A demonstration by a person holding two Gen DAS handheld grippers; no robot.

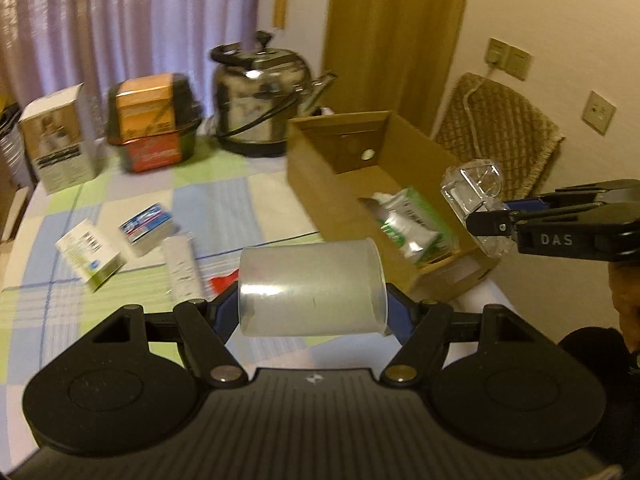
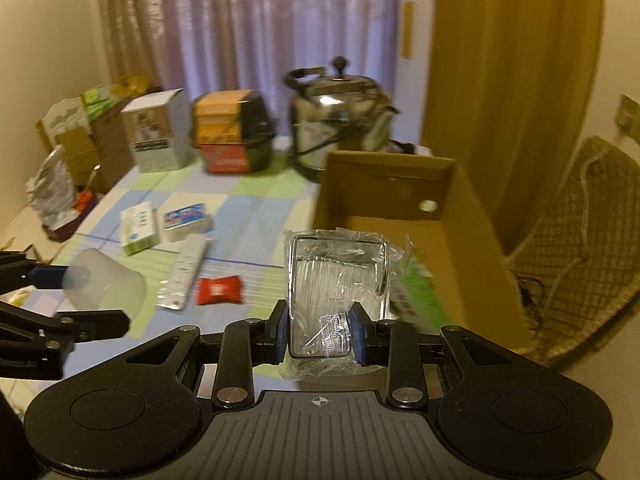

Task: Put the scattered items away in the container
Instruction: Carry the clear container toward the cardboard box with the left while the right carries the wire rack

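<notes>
1. While both grippers are off the table, the left gripper (image 1: 312, 312) is clamped on a frosted translucent plastic cup (image 1: 312, 288) lying sideways between its blue pads, held above the pastel checked tablecloth (image 1: 224, 192).
2. Right gripper (image 2: 320, 336) is squeezed onto a clear plastic box wrapped in crinkly film (image 2: 336, 292), gripped near its lower end. From the left wrist camera that box sits just over the near right edge of the open brown cardboard box (image 1: 320, 184).
3. Inside the cardboard box there's already a green and white packet (image 1: 408, 220) lying on the bottom, with something silvery on top of it that's too blurry to name.
4. Loose on the cloth, left of the cardboard box:
   - a white and green small carton (image 2: 138, 228)
   - a blue and white flat pack (image 2: 186, 220) just beside it
   - a white remote control (image 2: 182, 272) in front of those two
   - a red sachet (image 2: 220, 290) right next to the remote's near end
5. Back of the table: a shiny steel kettle with a black handle (image 1: 264, 100), an orange and black boxed thing (image 1: 154, 120), and a tall white carton (image 1: 60, 140), all in a row in front of the pale curtain (image 1: 132, 20).
6. A woven chair back (image 1: 500, 132) stands behind the cardboard box, on its right.
</notes>
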